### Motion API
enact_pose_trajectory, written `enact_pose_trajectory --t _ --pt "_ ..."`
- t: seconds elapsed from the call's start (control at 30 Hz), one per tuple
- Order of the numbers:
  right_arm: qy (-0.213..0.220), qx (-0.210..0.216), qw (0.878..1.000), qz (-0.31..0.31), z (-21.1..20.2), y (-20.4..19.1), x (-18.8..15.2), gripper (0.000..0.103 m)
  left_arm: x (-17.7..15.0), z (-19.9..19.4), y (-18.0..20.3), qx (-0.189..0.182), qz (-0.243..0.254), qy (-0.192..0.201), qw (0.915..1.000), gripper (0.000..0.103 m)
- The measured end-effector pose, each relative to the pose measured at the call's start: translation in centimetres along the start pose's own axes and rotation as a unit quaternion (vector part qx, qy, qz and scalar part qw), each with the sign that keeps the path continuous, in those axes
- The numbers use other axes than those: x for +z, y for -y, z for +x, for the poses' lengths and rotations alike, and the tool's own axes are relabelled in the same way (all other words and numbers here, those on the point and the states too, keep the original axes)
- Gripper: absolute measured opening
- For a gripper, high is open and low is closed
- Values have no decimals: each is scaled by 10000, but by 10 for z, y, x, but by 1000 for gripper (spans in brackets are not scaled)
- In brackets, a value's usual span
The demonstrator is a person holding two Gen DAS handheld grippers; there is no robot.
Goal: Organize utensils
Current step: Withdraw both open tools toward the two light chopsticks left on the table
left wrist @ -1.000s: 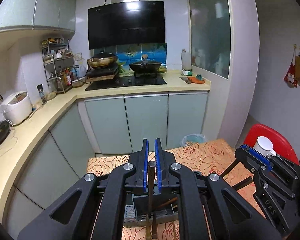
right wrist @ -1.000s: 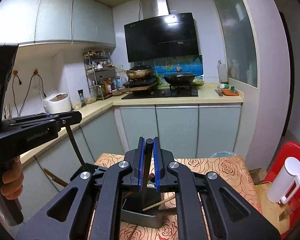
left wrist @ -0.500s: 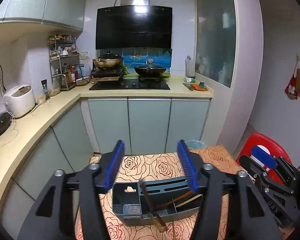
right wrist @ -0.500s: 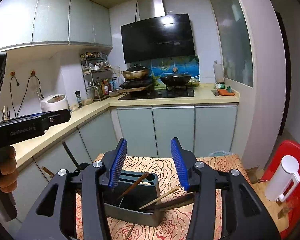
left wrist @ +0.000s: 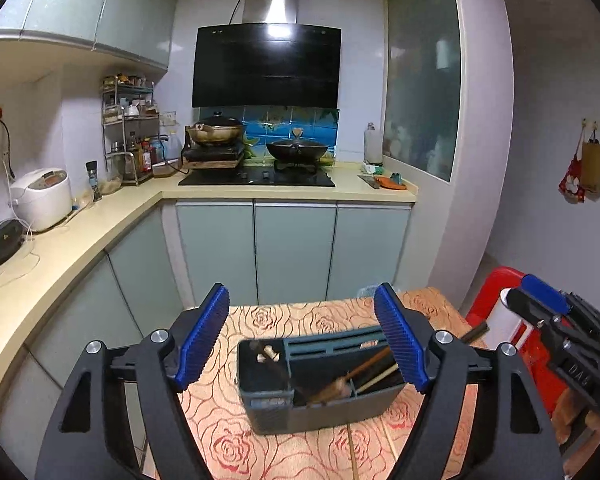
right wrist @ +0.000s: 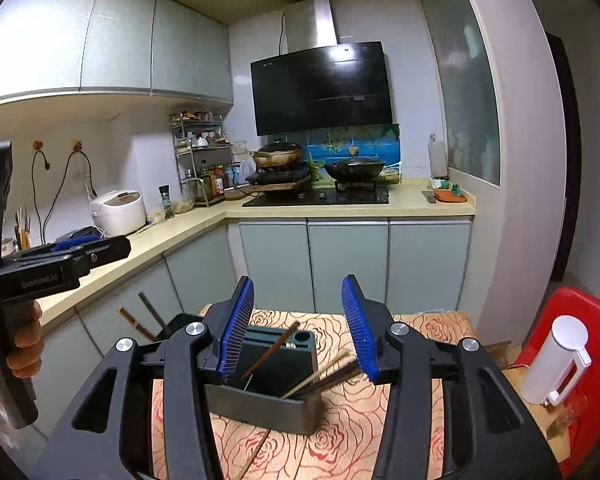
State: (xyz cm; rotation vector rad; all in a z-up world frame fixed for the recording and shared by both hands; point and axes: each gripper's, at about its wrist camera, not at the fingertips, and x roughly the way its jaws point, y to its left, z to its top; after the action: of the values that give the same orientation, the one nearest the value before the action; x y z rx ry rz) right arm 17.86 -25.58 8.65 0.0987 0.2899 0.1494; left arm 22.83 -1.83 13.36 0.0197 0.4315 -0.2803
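Observation:
A grey-blue utensil holder (left wrist: 320, 396) stands on the rose-patterned tablecloth (left wrist: 236, 440). Its left compartment holds a dark utensil with a pale end (left wrist: 266, 354), and brown chopsticks (left wrist: 366, 366) lean out to the right. My left gripper (left wrist: 301, 296) hovers over the holder, its jaws opening with nothing between them. In the right wrist view the holder (right wrist: 268, 404) shows a dark chopstick (right wrist: 270, 356) and pale ones (right wrist: 320, 372) sticking out. My right gripper (right wrist: 298, 284) hangs open above it, empty. One thin stick (right wrist: 256, 452) lies loose on the cloth.
A red chair (right wrist: 592, 320) with a white dispenser (right wrist: 556, 364) on it stands right of the table. A curved counter (left wrist: 60, 256) with a rice cooker (left wrist: 44, 198) runs along the left. Grey cabinets (left wrist: 296, 248) stand behind the table.
Both grippers were shut on a utensil handle a second ago. Each has opened, the utensils now lie in the holder, and both grippers have drawn back from it.

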Motion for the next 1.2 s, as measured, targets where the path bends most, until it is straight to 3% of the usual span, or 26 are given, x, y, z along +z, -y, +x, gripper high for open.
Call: enact_pose_trajectory --t 0.3,0.6,1.2 --pt "-113 -223 9995 -201 -24 3 -42 45 -62 -5 -15 212 77 -303 9993 73" --pt "-401 -361 9984 -153 -28 8 -87 45 -108 -8 -28 287 -167 -478 9983 73" --pt "-1000 -544 9935 -76 -43 -1 -179 45 -235 -16 -9 284 -168 -1208 9921 73"
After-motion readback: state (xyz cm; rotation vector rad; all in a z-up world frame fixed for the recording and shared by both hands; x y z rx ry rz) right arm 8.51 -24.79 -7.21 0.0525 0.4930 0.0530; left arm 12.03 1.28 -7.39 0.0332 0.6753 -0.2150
